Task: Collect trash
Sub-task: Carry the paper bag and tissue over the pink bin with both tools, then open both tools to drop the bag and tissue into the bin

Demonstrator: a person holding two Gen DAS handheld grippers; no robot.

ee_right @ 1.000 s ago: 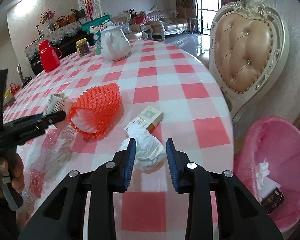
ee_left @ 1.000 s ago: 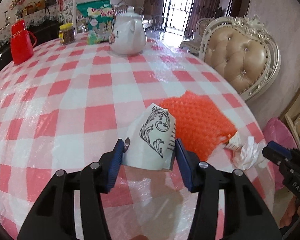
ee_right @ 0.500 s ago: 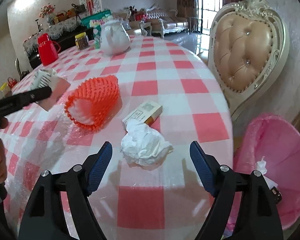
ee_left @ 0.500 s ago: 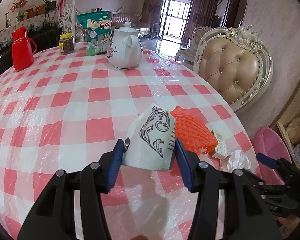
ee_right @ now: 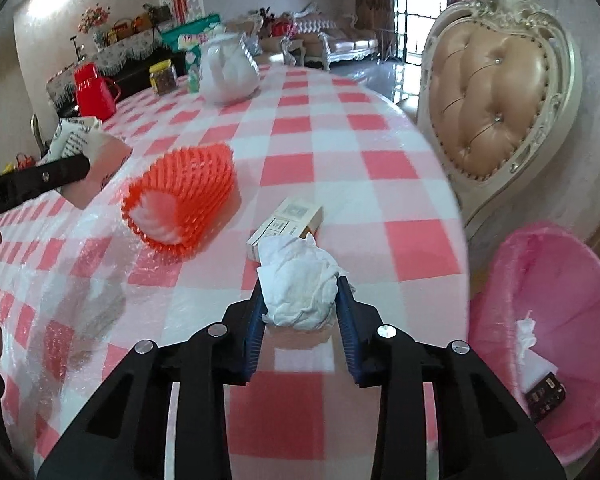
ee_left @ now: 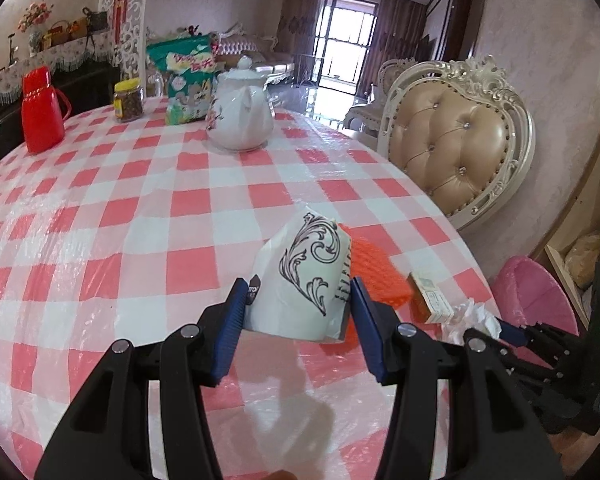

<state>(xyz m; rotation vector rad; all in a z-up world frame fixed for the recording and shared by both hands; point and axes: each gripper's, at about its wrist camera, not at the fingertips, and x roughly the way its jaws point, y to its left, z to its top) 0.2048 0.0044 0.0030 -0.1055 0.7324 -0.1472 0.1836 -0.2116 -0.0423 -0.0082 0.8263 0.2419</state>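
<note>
My left gripper (ee_left: 298, 300) is shut on a white paper packet (ee_left: 304, 272) with a black scroll print, held above the checked tablecloth. That packet (ee_right: 88, 152) also shows at the left of the right wrist view. My right gripper (ee_right: 300, 296) is shut on a crumpled white tissue (ee_right: 300, 276) near the table's right edge. Just beyond the tissue lies a small cigarette box (ee_right: 290, 218), and left of it an orange foam net (ee_right: 184, 204). A pink bin (ee_right: 552, 308) stands on the floor to the right, with some scraps inside.
At the far side of the table stand a white teapot (ee_left: 242, 116), a red jug (ee_left: 42, 110), a jar (ee_left: 128, 100) and a green bag (ee_left: 188, 80). A tufted chair (ee_left: 460, 140) stands against the table's right side, behind the bin.
The right gripper's jaws spread wide around the tissue and then closed on it. The left gripper rose a little with the packet held.
</note>
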